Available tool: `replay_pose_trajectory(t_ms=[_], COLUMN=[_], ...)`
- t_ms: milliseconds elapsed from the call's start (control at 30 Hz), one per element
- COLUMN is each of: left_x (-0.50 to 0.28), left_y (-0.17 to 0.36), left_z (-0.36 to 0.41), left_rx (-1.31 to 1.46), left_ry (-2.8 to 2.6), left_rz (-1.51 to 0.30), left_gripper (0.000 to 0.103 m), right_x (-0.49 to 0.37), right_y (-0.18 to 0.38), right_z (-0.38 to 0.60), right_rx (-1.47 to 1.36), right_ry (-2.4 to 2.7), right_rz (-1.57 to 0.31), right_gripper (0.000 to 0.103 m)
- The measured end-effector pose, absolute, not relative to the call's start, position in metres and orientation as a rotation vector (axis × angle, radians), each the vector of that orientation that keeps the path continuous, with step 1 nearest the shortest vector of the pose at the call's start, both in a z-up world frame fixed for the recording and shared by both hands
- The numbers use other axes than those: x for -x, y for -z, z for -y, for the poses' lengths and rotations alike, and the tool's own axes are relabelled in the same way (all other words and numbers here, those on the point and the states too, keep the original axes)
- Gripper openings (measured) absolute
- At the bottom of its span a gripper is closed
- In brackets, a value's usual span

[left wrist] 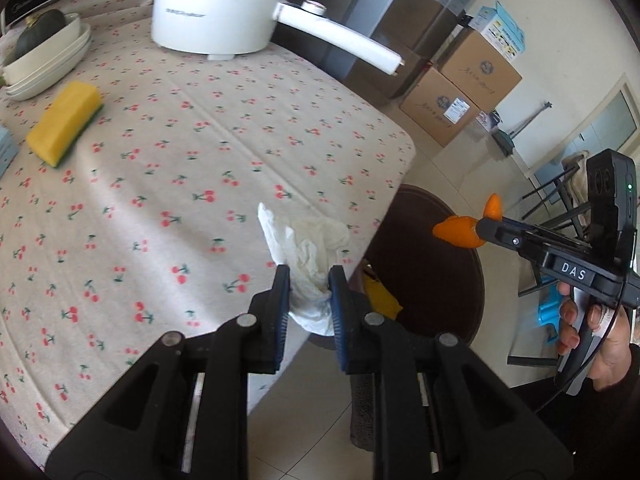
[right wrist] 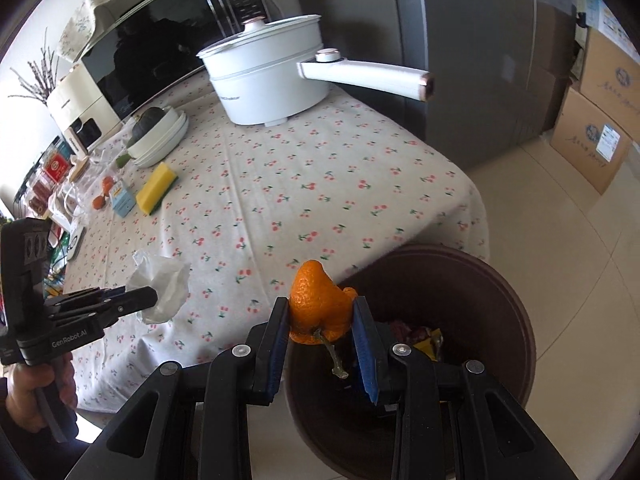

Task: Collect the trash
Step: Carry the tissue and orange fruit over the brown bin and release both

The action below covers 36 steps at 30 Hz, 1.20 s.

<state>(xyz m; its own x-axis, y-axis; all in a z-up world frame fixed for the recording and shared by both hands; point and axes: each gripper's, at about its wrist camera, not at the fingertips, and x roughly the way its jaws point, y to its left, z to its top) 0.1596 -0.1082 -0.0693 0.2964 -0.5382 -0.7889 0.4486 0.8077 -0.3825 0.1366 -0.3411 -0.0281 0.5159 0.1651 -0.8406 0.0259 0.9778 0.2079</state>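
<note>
A small kitchen with a pale tiled floor [right wrist: 560, 240], and a tabletop [left wrist: 200, 152] under a cloth printed with cherries.

Nearest, the left tongs [left wrist: 308, 284] are closed on a crumpled white tissue [left wrist: 308, 256], held above the tabletop's near edge. To their right the right tongs [right wrist: 320, 316] pinch a piece of orange peel [right wrist: 316, 304] with a bit of stem hanging under it. The peel hangs over the near rim of a round brown bin [right wrist: 480, 292] that stands on the floor just beside the tabletop's corner; some coloured scraps already lie inside it. A hand [left wrist: 592, 332] grips the handle of the right tongs, and another hand [right wrist: 36, 396] holds the left ones.

Farther in on the tabletop, toward the left, lies a yellow sponge [left wrist: 64, 124] with a green underside, a little blue box [right wrist: 122, 200] just beside it. Behind them sits a stack of white bowls [left wrist: 48, 60] holding something dark green. At the far side stands a white pot [right wrist: 268, 80], its long handle reaching out past the tabletop's edge. A dark microwave [right wrist: 160, 36] is behind it, and cardboard boxes [left wrist: 460, 92] are stacked on the floor far right.
</note>
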Motion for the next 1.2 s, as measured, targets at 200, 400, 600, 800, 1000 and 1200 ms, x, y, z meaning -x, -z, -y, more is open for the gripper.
replay_pose_trajectory(t_ms=[200, 400, 600, 800, 1000, 1200], left_x=[-0.148, -0.145, -0.149, -0.149, -0.148, -0.153], left_y=[0.072, 0.079, 0.089, 0.094, 0.09, 0.086], left_z=[0.165, 0.208, 0.218, 0.208, 0.197, 0.188], left_rx=[0.054, -0.044, -0.165, -0.245, -0.246, -0.246], left_ry=[0.783, 0.808, 0.719, 0.673, 0.655, 0.615], left_rz=[-1.089, -1.066, -1.123, -1.123, -1.134, -1.124], left_gripper=[0.021, 0.033, 0.099, 0.102, 0.102, 0.102], right_x=[-0.12, -0.105, -0.098, -0.098, -0.101, -0.1], right_y=[0.036, 0.043, 0.047, 0.049, 0.047, 0.042], right_z=[0.388, 0.417, 0.425, 0.428, 0.42, 0.418], right_rx=[-0.296, -0.361, -0.326, -0.332, -0.326, -0.303], right_ry=[0.014, 0.077, 0.107, 0.105, 0.099, 0.117], right_rz=[-1.05, -1.067, -1.086, -1.091, -1.084, -1.055], right_gripper=[0.032, 0.032, 0.032, 0.033, 0.048, 0.078])
